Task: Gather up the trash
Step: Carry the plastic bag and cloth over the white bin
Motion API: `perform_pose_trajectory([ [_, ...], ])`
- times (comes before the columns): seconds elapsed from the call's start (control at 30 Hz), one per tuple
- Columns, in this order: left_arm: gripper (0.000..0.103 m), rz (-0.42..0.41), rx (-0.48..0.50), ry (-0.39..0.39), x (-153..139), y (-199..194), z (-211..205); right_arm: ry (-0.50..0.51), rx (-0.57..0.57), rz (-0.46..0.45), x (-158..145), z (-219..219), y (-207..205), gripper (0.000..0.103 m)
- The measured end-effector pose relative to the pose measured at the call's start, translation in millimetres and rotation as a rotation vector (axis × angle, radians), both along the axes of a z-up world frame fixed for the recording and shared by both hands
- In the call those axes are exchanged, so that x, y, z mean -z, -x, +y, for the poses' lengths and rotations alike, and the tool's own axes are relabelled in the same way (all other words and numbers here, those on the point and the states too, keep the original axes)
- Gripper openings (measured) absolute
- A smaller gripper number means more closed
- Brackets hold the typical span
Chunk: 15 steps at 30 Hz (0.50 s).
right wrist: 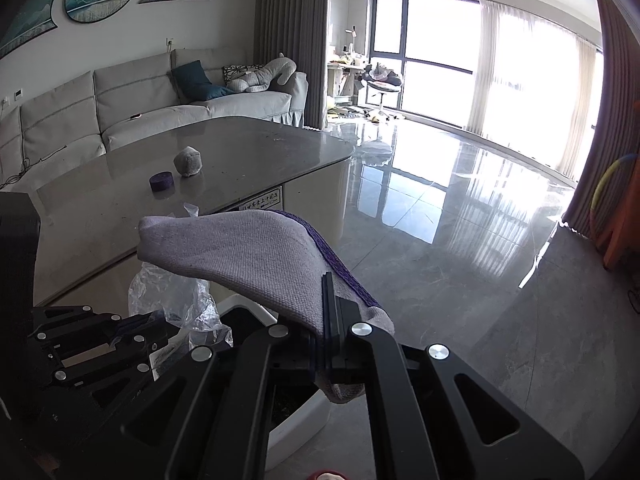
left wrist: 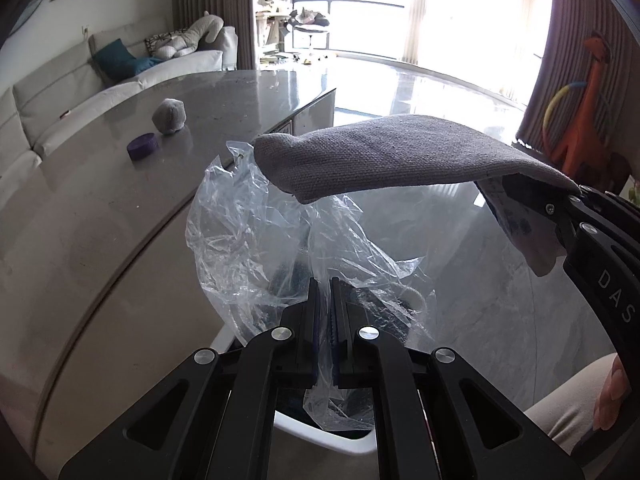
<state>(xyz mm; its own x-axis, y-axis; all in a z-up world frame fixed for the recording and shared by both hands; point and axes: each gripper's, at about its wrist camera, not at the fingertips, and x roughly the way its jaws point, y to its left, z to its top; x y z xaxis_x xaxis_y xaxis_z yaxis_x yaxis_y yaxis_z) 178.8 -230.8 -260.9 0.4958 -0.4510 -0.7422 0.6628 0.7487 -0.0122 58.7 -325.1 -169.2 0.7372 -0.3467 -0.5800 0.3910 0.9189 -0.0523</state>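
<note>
Beside the grey stone table [right wrist: 248,148], over a white bin [right wrist: 296,420], the left gripper [left wrist: 325,312] pinches a clear plastic bag [left wrist: 256,240] while the right gripper [right wrist: 327,320] clamps a grey sock [right wrist: 248,256] above it; likely next, release it inside. A balled sock [right wrist: 188,162] and purple lid [right wrist: 161,181] wait on the table; glossy tiled floor [right wrist: 440,240] beyond

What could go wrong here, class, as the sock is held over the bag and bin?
1. The left claw pinches only one edge of the clear plastic bag, so its crumpled mouth may not open enough for the grey sock.
2. The right claw grips the sock by one end; its free end could catch outside the white bin and fall to the floor.
</note>
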Motion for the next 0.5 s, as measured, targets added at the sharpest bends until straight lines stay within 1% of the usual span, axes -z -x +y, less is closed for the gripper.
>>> perform_pose_trajectory([
  [0.23, 0.004, 0.049, 0.024, -0.027, 20, -6, -7, -0.019, 0.015, 0.013, 6, -4, -6, 0.003],
  [0.4, 0.006, 0.076, 0.031, -0.027, 29, -16, -5, -0.019, 0.005, 0.025, 9, -2, -12, 0.003],
  [0.43, 0.015, 0.096, 0.041, -0.016, 31, -18, -5, -0.020, 0.005, 0.029, 10, -2, -13, 0.003],
  [0.47, 0.053, 0.124, 0.054, -0.015, 34, -19, -5, -0.019, 0.004, 0.032, 10, -1, -14, 0.003],
  [0.5, 0.100, 0.137, 0.052, -0.030, 38, -21, -6, -0.016, 0.003, 0.036, 11, 0, -15, 0.003],
])
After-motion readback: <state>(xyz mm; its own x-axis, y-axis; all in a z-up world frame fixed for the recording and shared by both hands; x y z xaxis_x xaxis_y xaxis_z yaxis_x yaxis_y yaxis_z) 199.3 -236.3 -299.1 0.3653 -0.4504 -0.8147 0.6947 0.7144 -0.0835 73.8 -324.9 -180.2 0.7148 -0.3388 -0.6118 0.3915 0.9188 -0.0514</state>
